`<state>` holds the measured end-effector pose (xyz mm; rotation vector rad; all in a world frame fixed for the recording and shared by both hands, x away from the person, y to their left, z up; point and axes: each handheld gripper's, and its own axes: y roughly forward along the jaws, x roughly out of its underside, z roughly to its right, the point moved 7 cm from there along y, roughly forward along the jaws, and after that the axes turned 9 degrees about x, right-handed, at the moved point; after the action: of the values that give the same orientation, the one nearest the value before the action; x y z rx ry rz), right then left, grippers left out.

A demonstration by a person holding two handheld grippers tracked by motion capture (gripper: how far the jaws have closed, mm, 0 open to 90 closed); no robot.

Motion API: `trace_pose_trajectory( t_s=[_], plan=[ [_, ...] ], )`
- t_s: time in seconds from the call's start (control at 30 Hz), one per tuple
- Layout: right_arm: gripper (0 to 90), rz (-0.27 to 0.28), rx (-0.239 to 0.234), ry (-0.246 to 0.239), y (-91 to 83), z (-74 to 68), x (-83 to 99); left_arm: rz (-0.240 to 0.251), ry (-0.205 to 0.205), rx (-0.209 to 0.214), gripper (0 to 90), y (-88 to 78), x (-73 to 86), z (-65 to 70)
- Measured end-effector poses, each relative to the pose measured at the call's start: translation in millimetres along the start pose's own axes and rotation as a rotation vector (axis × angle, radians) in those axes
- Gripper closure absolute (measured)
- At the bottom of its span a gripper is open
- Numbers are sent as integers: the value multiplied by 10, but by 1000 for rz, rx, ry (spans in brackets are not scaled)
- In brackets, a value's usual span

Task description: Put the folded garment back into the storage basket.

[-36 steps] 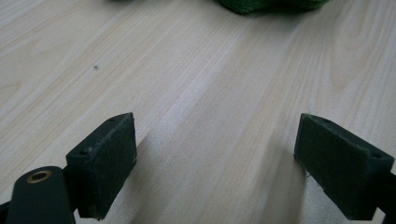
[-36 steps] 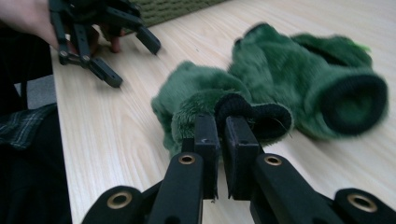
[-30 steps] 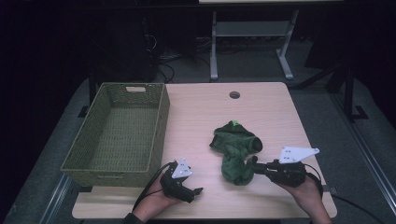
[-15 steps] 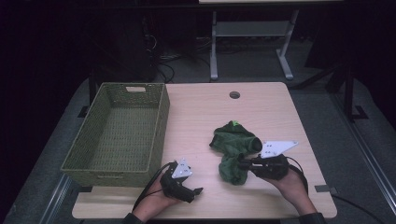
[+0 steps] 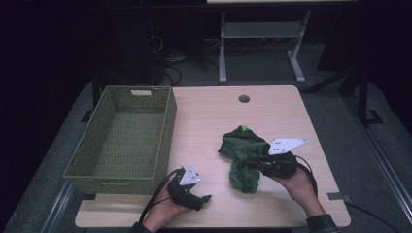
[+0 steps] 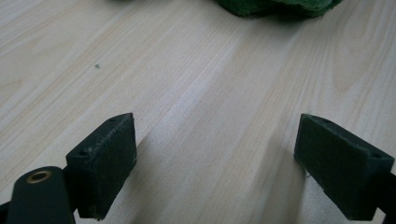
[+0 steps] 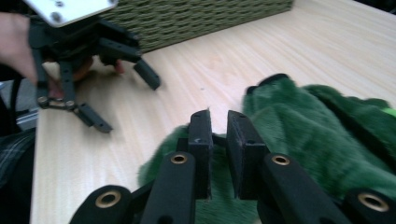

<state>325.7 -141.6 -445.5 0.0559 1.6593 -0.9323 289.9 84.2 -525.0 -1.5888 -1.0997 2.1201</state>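
Now, from the high view, the green cloth (image 5: 243,158) lies at five o'clock on the bench (image 5: 209,116), right claw (image 5: 250,162) over it; the left gripper view shows the left claw (image 6: 210,172) wide and idle; the right gripper view shows narrow jaws pinching a fold, seemingly to lift toward the basket (image 5: 126,136).

Lit counter, dark room around it

Overhead light brightens the pale wooden counter (image 5: 209,121); soft shadows pool beneath each hand-held gripper's pads, whose near black linkages blur, and the surroundings fall into darkness.
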Motion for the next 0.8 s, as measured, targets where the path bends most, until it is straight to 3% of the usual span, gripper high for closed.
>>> trace_pose_trajectory(
  t_s=[0.1, 0.2, 0.37, 0.53, 0.6, 0.7, 0.8],
  plan=[
    [782, -8, 30, 8, -37, 93, -10, -28, -16, -7, 126, 23, -38, 7],
    [744, -7, 52, 24, -75, 188, -16, -44, -6, 0, 133, 39, -84, 34],
    [688, -41, 84, 62, -126, 414, 42, -23, 8, 26, 167, -2, -263, 2],
    [646, -45, 101, 87, -165, 550, 36, -3, 22, 24, 202, -69, -428, -110],
    [616, -58, 117, 104, -185, 636, 24, 6, 20, 36, 257, -75, -497, -148],
    [594, -60, 132, 111, -191, 701, 3, -10, 24, 47, 277, -63, -629, -234],
    [576, -65, 142, 125, -185, 810, -22, 8, 33, 53, 317, -49, -842, -331]
  ],
)
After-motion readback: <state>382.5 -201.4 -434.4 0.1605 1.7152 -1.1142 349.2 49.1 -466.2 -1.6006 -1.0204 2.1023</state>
